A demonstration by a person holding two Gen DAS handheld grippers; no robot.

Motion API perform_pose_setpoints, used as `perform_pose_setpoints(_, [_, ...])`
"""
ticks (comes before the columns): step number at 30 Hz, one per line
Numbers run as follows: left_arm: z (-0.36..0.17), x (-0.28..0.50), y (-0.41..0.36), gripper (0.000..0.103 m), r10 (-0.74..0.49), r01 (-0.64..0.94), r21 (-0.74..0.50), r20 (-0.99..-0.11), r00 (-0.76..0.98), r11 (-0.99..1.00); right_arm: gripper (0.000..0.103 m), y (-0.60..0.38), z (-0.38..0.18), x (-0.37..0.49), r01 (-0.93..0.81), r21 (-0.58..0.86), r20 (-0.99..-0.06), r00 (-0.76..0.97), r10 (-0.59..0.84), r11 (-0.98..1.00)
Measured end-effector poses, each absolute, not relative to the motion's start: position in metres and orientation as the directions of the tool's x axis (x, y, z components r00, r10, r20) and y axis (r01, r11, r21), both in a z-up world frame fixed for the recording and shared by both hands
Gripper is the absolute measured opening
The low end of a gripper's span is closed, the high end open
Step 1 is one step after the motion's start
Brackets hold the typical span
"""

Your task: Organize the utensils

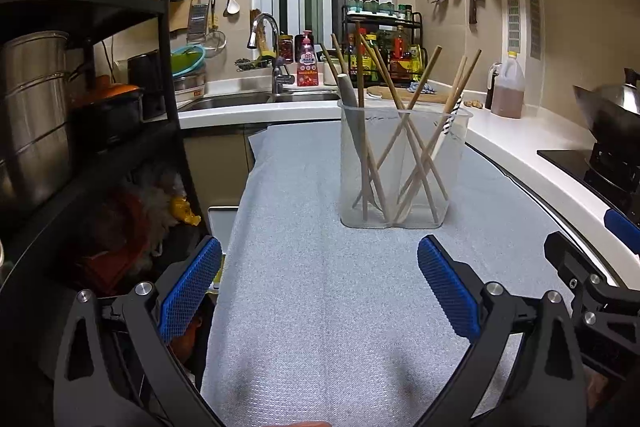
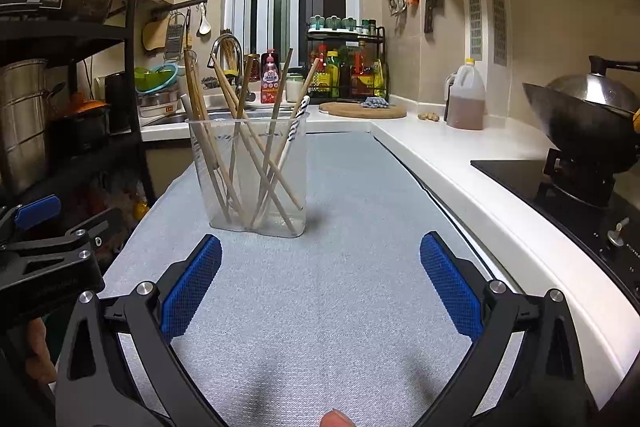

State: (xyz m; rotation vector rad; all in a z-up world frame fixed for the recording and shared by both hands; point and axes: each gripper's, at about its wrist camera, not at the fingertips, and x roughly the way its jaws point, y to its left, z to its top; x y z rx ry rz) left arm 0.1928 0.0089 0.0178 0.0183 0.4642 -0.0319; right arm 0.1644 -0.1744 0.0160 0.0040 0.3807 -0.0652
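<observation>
A clear plastic holder stands upright on the grey mat. Inside it lean several wooden chopsticks, a pale grey utensil handle and a striped white one. My left gripper hovers open in front of the holder, nothing between its blue pads. My right gripper is open too, just right of and short of the holder. Each gripper shows at the edge of the other's view.
A black shelf rack with pots stands left of the mat. Behind are a sink and tap, a bottle rack and a cutting board. On the right counter stand an oil jug and a wok on the hob.
</observation>
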Motion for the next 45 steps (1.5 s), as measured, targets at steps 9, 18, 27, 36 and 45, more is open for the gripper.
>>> perform_pose_setpoints(9, [0.0158,0.1941,0.0084,0.095,-0.033,0.039,0.006,-0.447,0.894,0.999,0.098,-0.178,0.0128,0.1661,0.074,-0.012,-0.377,0.923,-0.073,0.997])
perform_pose_setpoints(18, [0.0173,0.1931,0.0061,0.095,-0.036,0.047,0.015,-0.426,0.904,0.999,0.098,-0.179,0.0096,0.1663,0.083,-0.011,-0.376,0.923,-0.081,0.997])
perform_pose_setpoints(27, [0.0171,0.1941,0.0067,0.095,-0.037,0.052,0.025,-0.423,0.906,0.998,0.098,-0.1768,0.0099,0.1644,0.082,-0.02,-0.37,0.925,-0.084,0.996])
perform_pose_setpoints(36, [0.0168,0.1923,0.0061,0.095,-0.036,0.053,0.027,-0.42,0.907,0.998,0.098,-0.1778,0.0096,0.1641,0.085,-0.017,-0.371,0.925,-0.085,0.996])
perform_pose_setpoints(45, [0.0158,0.1901,0.0029,0.095,-0.038,0.062,0.045,-0.415,0.909,0.997,0.098,-0.1784,0.0094,0.163,0.083,-0.021,-0.369,0.926,-0.085,0.996])
